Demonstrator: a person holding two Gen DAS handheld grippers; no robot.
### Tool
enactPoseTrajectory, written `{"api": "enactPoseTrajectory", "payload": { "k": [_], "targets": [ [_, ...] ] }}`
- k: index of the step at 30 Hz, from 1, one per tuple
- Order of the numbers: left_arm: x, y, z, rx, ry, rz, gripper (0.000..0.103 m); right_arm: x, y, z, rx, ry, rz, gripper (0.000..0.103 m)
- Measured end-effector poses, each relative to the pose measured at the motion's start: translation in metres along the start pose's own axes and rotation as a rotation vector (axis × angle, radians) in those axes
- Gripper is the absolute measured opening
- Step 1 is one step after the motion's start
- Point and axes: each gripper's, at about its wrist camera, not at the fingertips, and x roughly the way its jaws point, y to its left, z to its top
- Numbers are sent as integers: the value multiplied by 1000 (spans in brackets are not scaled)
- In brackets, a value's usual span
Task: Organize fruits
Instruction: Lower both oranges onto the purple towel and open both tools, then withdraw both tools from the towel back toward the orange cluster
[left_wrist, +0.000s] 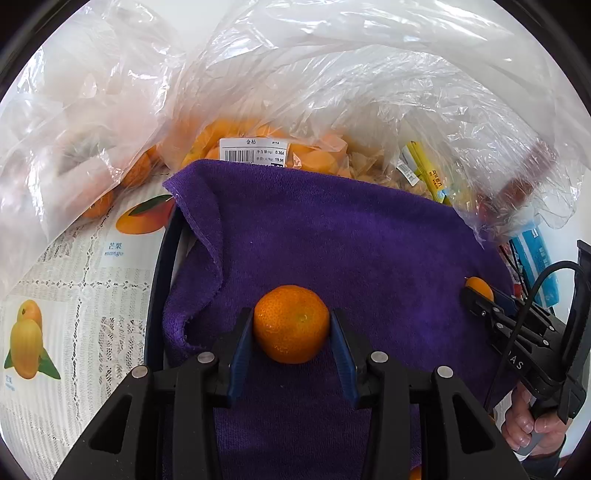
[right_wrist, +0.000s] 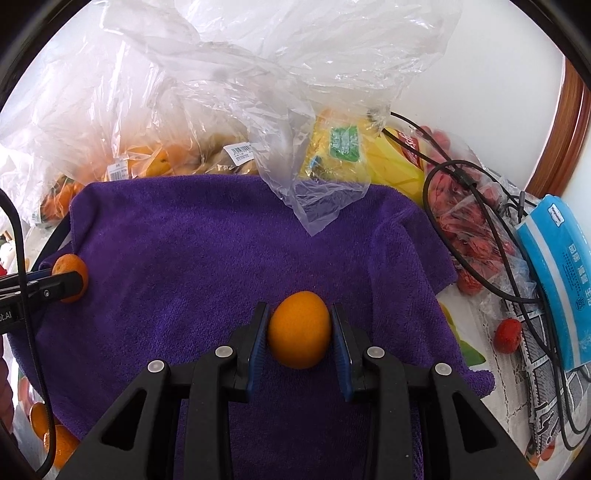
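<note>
My left gripper (left_wrist: 291, 323) is shut on a small round orange (left_wrist: 291, 323), its blue pads pressing both sides, above a purple towel (left_wrist: 332, 236). My right gripper (right_wrist: 300, 328) is shut on a smoother, egg-shaped orange fruit (right_wrist: 299, 329) over the same purple towel (right_wrist: 203, 240). In the left wrist view the right gripper (left_wrist: 476, 295) shows at the right edge with its fruit (left_wrist: 479, 287). At the left edge of the right wrist view the left gripper (right_wrist: 68, 282) appears, holding its orange (right_wrist: 70, 271).
Clear plastic bags (left_wrist: 295, 74) behind the towel hold labelled orange fruit (left_wrist: 236, 136). Bagged red fruit (right_wrist: 469, 221), a yellow pack (right_wrist: 343, 147), a blue packet (right_wrist: 565, 266), black cables (right_wrist: 491, 236) and a loose red fruit (right_wrist: 508, 335) lie to the right. Loose oranges (right_wrist: 40, 421) sit lower left.
</note>
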Motion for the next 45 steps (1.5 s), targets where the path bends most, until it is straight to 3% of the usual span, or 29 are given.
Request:
{"api": "enactPoseTrajectory", "payload": {
  "k": [6, 8, 10, 14, 18, 20, 27, 31, 45],
  "targets": [
    [-6, 3, -1, -10, 0, -10, 39, -8, 0, 3, -5, -13, -1, 35],
    [-10, 3, -1, -10, -2, -9, 43, -13, 1, 5, -5, -20, -2, 43],
    [-16, 2, -1, -9, -7, -17, 52, -19, 0, 6, -2, -32, 0, 45],
    [-30, -2, -2, 3, -26, -13, 58, -33, 0, 9, 12, -47, 15, 51],
    [-49, -4, -5, 4, -44, -12, 59, -51, 2, 10, 22, -59, 4, 61],
    [-61, -4, -9, 3, -55, -11, 59, -60, 1, 10, 39, -57, -8, 73],
    [-105, -9, -22, -10, -95, -17, 59, -104, -15, 4, 101, -74, -47, 79],
    [-129, -19, -34, 22, -115, 12, 59, -132, -21, -6, 127, -91, -59, 88],
    [-196, -44, -77, 54, -177, 1, 59, -217, -18, -47, 135, -169, -134, 98]
  ]
}}
